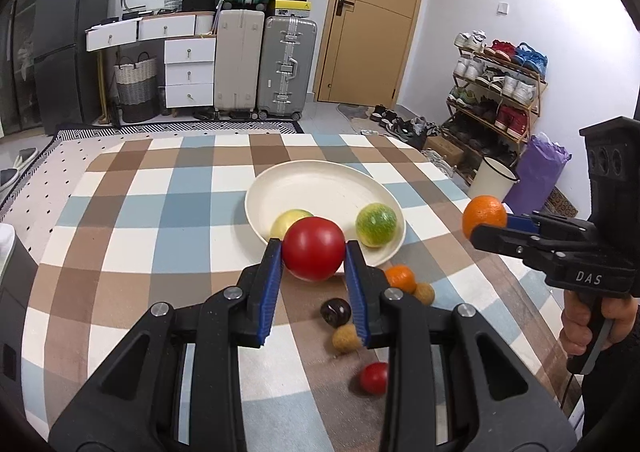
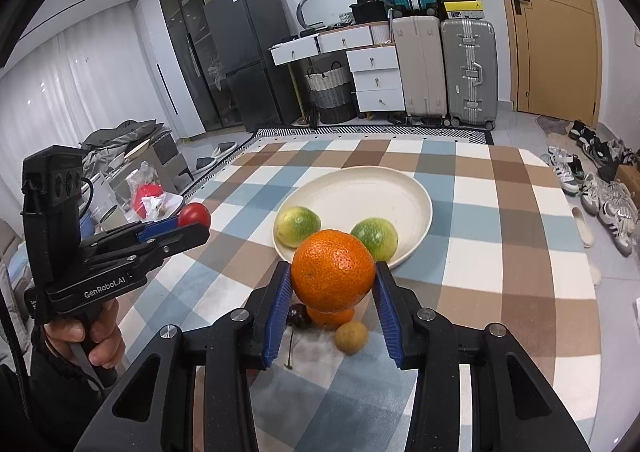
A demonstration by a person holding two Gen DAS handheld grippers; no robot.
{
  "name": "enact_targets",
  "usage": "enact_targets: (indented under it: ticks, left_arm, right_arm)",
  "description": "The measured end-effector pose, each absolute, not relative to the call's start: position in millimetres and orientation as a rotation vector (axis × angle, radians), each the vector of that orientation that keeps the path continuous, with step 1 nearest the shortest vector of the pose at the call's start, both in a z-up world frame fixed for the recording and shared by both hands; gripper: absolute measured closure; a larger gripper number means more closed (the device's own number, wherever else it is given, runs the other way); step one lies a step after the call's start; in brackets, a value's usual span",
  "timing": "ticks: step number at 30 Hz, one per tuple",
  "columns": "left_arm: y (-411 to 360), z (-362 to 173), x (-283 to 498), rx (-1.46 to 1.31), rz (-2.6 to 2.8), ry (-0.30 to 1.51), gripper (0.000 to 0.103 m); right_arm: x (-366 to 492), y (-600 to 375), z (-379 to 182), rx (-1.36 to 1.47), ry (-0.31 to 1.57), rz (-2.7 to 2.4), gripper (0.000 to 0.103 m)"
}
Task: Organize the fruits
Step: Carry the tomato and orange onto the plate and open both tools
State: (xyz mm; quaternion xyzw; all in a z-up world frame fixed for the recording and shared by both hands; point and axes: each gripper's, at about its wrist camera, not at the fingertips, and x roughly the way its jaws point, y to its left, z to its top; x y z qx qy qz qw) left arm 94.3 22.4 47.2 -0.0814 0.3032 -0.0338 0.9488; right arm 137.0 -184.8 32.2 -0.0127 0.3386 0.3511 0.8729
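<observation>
My left gripper (image 1: 314,254) is shut on a red tomato (image 1: 314,248) and holds it above the table, just short of the cream plate (image 1: 320,187). My right gripper (image 2: 333,278) is shut on an orange (image 2: 333,270), also held in the air near the plate (image 2: 360,187). The plate holds two yellow-green fruits (image 1: 376,224) (image 2: 298,226). On the cloth below lie a smaller orange (image 1: 401,278), a dark cherry (image 1: 335,312), two tan round fruits (image 1: 346,338) and a small red tomato (image 1: 374,378). The right gripper with its orange (image 1: 484,216) shows at right in the left wrist view.
The table has a brown, blue and white checked cloth (image 1: 160,211). Behind it stand suitcases (image 1: 286,67), white drawers (image 1: 188,67), a fridge (image 1: 68,31) and a door. A shoe rack (image 1: 496,91) and a white bin (image 1: 494,179) stand to the right.
</observation>
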Motion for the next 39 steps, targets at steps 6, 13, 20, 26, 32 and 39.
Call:
enact_targets:
  ticks: [6,13,20,26,32,39]
  left_arm:
    - [25,47,113,-0.141,-0.044,0.613,0.075]
    - [23,41,137,-0.125,-0.042,0.630,0.075]
    - [24,35,166,-0.122,-0.041,0.643,0.075]
    - [24,31,187,-0.109,-0.047,0.653,0.075]
    - [22,21,207,-0.104,-0.056,0.670,0.075]
    - [21,10,228,-0.100,-0.073,0.684,0.075]
  right_arm:
    - [152,-178,35,-0.031,0.712,0.731,0.062]
    - [172,-168,30,-0.032,0.725,0.728,0.062]
    - [194,-160,24,-0.023,0.743,0.719,0.062]
    - [213,-156,19,-0.025,0.758,0.710,0.062]
    - [233,-154,9,-0.017,0.782,0.692,0.062]
    - [252,-150,-1,-0.011,0.801,0.667,0.062]
